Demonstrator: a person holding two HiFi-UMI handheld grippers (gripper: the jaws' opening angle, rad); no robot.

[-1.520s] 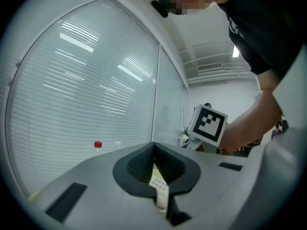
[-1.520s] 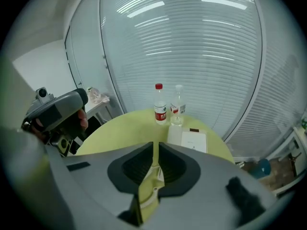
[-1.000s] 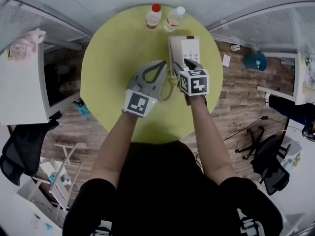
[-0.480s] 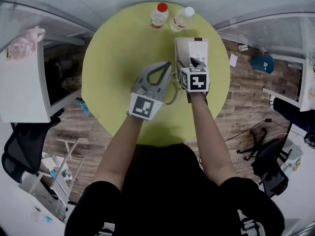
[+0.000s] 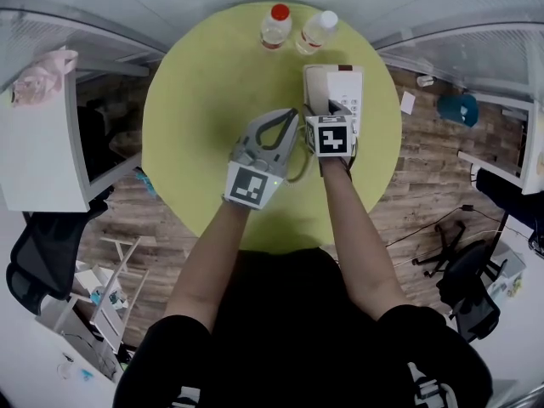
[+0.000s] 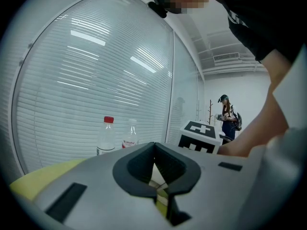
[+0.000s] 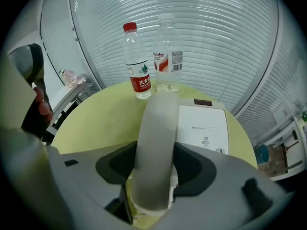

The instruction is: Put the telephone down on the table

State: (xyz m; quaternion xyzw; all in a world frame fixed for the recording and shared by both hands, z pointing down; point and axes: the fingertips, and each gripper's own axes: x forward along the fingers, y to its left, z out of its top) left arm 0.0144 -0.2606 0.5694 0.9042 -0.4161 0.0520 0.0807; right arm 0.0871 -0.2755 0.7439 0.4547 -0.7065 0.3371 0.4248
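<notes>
first, holds the left gripper (image 5: 291,116) low over the round yellow-green table (image 5: 204,117), jaws pressed together on nothing. next to it, tilts the right gripper (image 5: 325,109) steeply down over the telephone (image 5: 347,87) and has just been spreading its jaws, wide apart around the grey handset (image 7: 156,138) lying along the left side of the white base (image 7: 201,126), on the table. farther back, shows a red-capped water bottle (image 5: 275,25) and, right of it, a white-capped water bottle (image 5: 316,31) upright near the table's far edge.
</notes>
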